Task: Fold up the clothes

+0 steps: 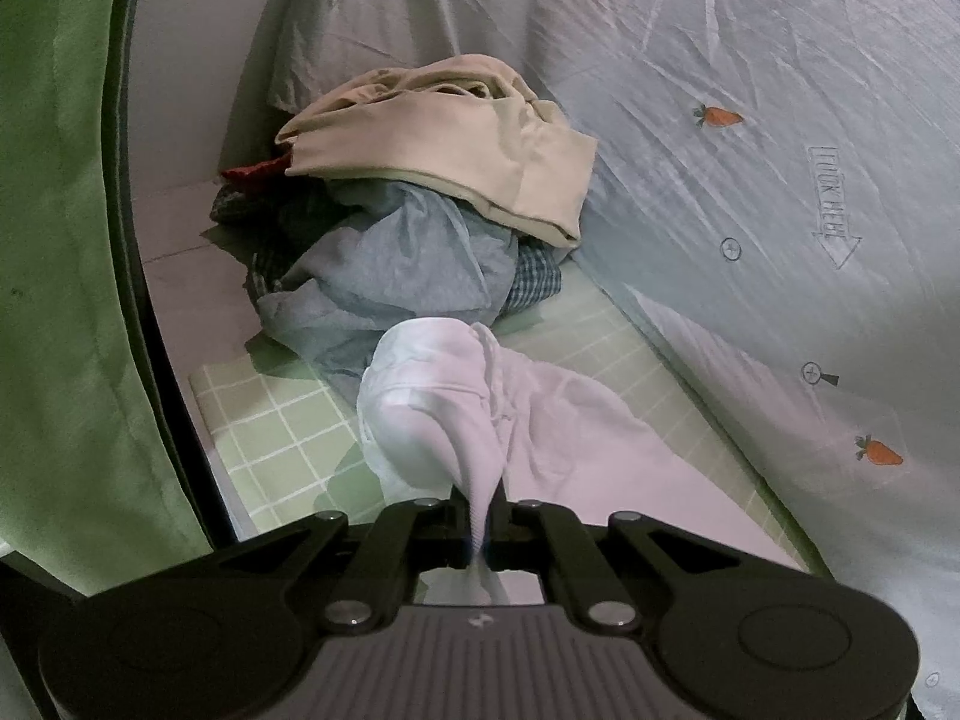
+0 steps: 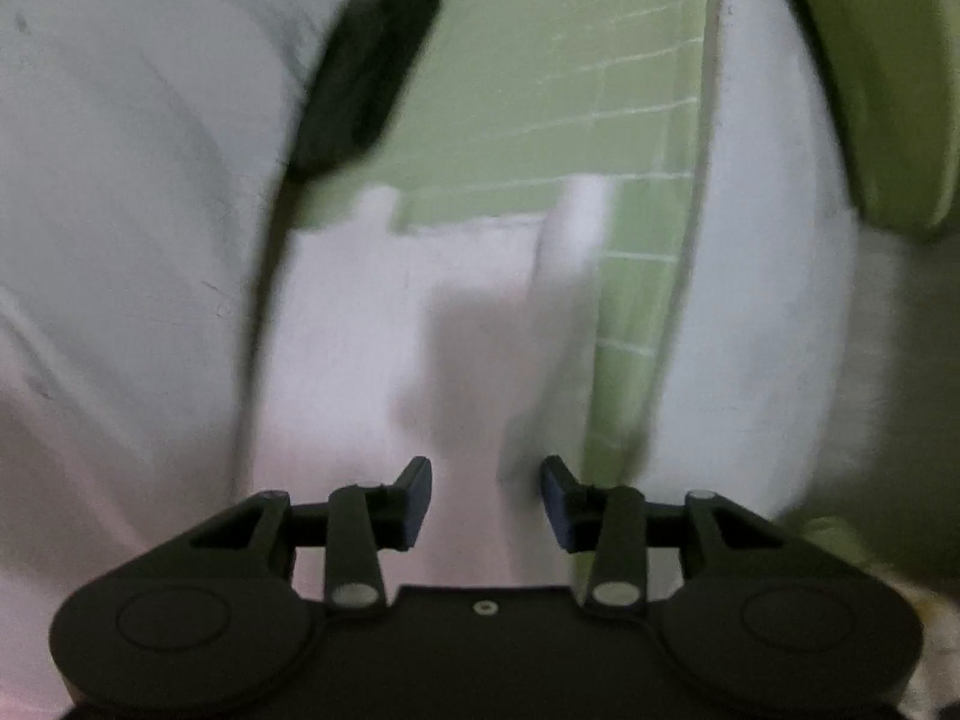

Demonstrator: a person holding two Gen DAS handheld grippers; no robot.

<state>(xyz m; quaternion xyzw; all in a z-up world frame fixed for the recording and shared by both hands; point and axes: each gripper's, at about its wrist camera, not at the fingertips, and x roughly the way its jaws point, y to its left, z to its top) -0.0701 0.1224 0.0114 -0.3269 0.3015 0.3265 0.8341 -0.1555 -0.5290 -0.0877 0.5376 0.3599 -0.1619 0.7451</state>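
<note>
The left gripper (image 1: pixel 480 531) has its black jaws pinched tight on a bunched edge of the white cotton garment (image 1: pixel 540 420), which rises in a puffed fold from the jaws and then spreads flat across the pale green mat printed with a white grid (image 1: pixel 270 420). Taking that mat as the landmark: the white garment lies along its near half, and at its far end sits an unfolded heap — a cream fabric piece (image 1: pixel 444 156) on top, a crumpled grey-blue cloth (image 1: pixel 396 276) under it, with a blue checked cloth (image 1: pixel 534 282) peeking out at the side. Beside the mat runs a light grey bedsheet printed with small orange carrots (image 1: pixel 750 120); on the mat's other side hangs a green curtain (image 1: pixel 54 300).

The right gripper (image 2: pixel 485 498) holds nothing — its two blue-padded fingers (image 2: pixel 417 501) stand well apart, hovering over the white garment, whose blurred edge lies on the same green mat. A dark rectangular object (image 2: pixel 366 78) lies at the mat's edge, too blurred to identify.
</note>
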